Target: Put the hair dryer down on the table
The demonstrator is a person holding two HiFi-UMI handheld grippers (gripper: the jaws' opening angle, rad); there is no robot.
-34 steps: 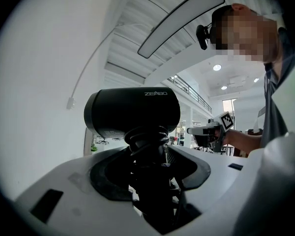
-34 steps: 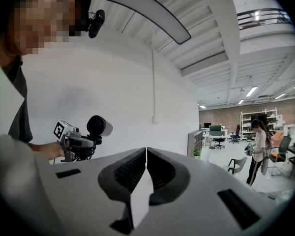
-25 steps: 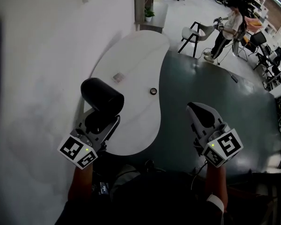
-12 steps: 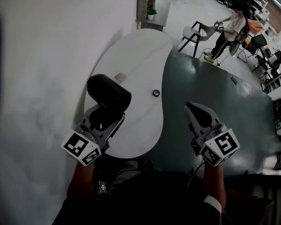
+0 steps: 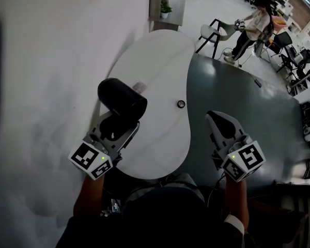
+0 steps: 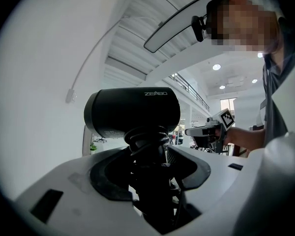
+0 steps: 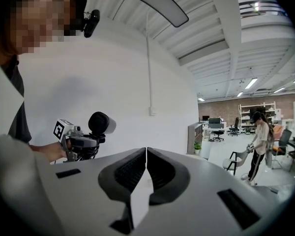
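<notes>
My left gripper (image 5: 114,132) is clamped on the dryer (image 5: 122,100), its jaws pinching the ribbed handle. The handle runs straight out from the jaws, and the black barrel sits crosswise on top of it, lying left to right in the left gripper view. From my head, the dryer hangs over the near left edge of the white table (image 5: 160,56), close to the wall, so the bare top lies below it and off to its right. How far down the top is, I cannot tell. My right gripper (image 5: 217,122) is pressed shut on nothing and hangs over the dark floor, well to the right of the table. I judge the put-down is the left's job alone: go down and a little right. That spot is well short of the small dark round thing (image 5: 181,104).
</notes>
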